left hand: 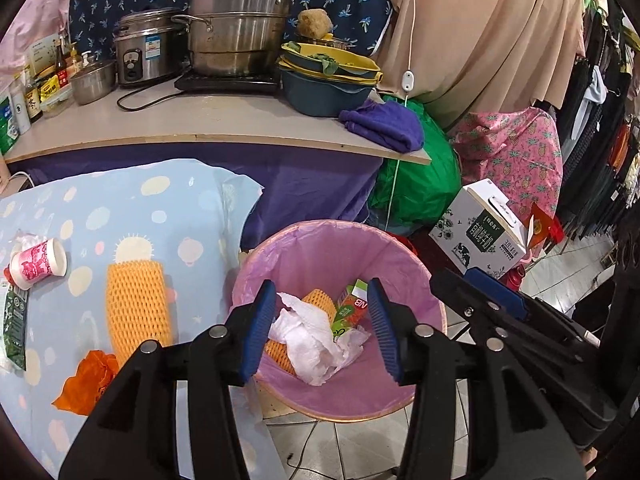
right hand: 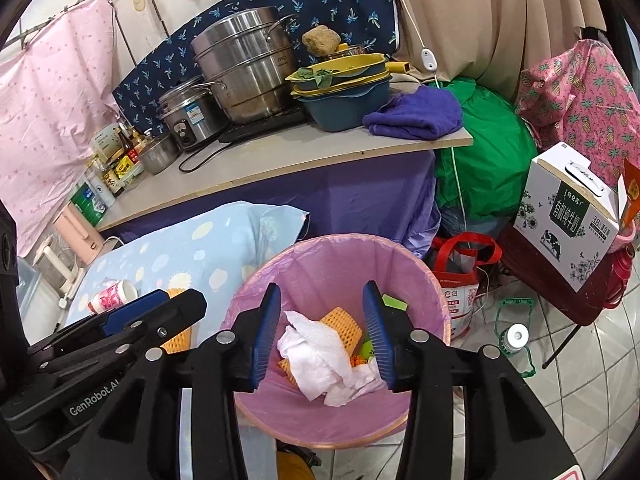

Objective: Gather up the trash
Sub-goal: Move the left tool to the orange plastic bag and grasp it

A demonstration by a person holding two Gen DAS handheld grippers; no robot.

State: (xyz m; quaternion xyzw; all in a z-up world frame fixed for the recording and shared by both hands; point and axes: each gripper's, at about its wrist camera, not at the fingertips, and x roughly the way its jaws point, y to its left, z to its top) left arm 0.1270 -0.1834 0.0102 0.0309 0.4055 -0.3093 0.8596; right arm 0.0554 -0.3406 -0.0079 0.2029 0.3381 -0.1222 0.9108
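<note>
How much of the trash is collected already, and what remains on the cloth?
Done: white tissue, a foam net and a juice carton lie in the bin. In hand: nothing; both jaws open above it. Left: paper cup, foam net, orange bag, green packet.

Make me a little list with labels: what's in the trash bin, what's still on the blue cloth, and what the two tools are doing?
bin: pink-lined bin on the floor
in the bin: white tissue, yellow foam net, juice carton
on the blue cloth: cup, another foam net, orange wrapper, green packet
left tool: open, empty, over the bin
right tool: open, empty, over the bin
</note>
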